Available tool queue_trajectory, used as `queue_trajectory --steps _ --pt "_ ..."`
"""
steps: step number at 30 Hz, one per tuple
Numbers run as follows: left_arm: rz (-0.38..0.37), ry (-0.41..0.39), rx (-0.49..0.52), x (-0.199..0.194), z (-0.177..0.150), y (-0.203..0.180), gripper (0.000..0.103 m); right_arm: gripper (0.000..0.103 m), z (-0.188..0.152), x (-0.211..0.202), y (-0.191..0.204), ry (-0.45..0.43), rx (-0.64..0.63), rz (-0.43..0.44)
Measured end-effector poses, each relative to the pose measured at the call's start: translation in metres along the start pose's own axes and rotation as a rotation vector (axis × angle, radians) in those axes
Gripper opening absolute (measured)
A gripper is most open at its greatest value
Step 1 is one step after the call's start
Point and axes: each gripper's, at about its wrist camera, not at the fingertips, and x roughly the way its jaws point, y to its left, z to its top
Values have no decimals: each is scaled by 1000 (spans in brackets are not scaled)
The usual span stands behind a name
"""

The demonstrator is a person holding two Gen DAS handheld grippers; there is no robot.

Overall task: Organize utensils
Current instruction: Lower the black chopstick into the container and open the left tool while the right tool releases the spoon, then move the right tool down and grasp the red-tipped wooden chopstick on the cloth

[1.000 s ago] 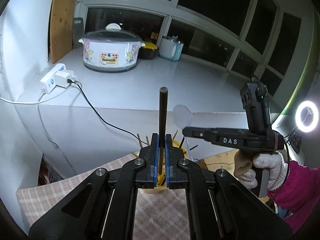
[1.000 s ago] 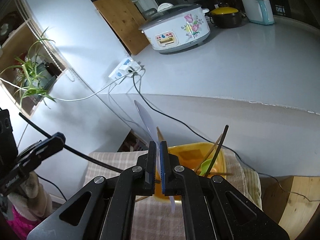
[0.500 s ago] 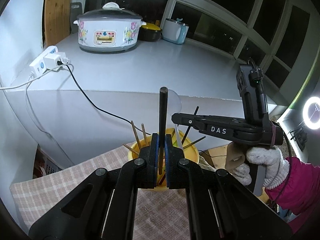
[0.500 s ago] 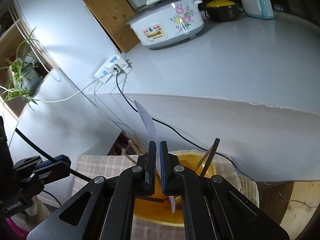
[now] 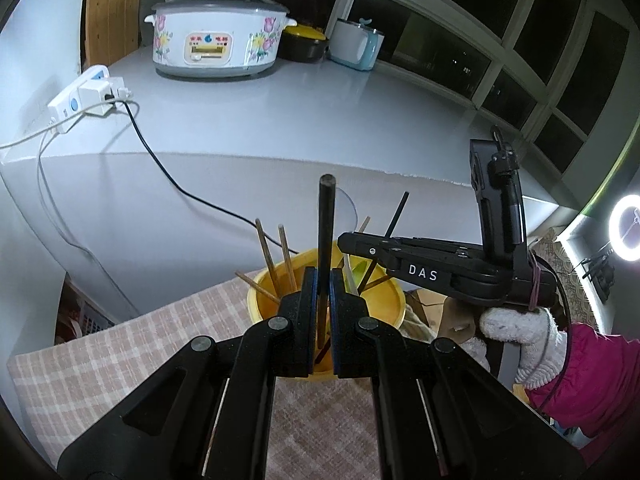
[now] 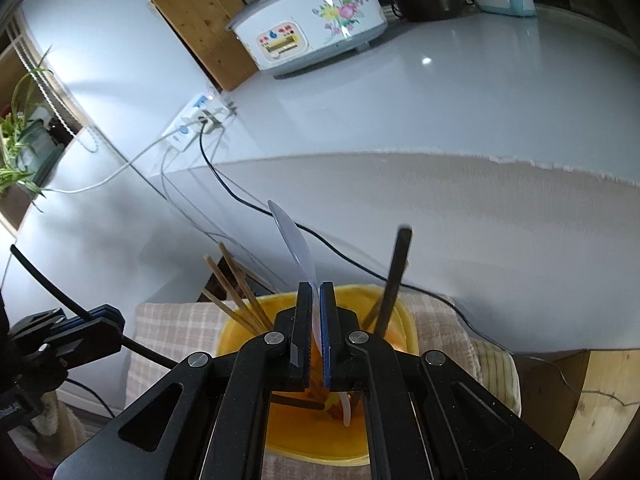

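my left gripper [image 5: 321,280] is clamped on a dark chopstick [image 5: 325,216]; my right gripper [image 6: 316,304] is clamped on a clear plastic spoon [image 6: 294,240]. both utensils stand over the yellow bowl [image 6: 394,320] on the checked cloth [image 5: 120,344].

Upright chopsticks [image 5: 276,260] crowd the yellow container's [image 5: 384,304] opening.
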Motion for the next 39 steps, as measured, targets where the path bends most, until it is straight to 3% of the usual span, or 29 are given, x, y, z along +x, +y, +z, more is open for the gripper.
queue_trajectory --steps 19,22,31,39 --pt "-43 119 7 18 -21 4 4 3 -24 -6 -3 51 65 -23" --pt "-45 125 7 13 -23 6 5 9 -28 -8 -2 57 87 -39" --pt "-39 73 -14 -26 -24 25 6 9 -35 -39 8 -1 107 -62" --pt "39 42 -132 -83 -53 85 6 9 -50 -65 34 -16 33 4"
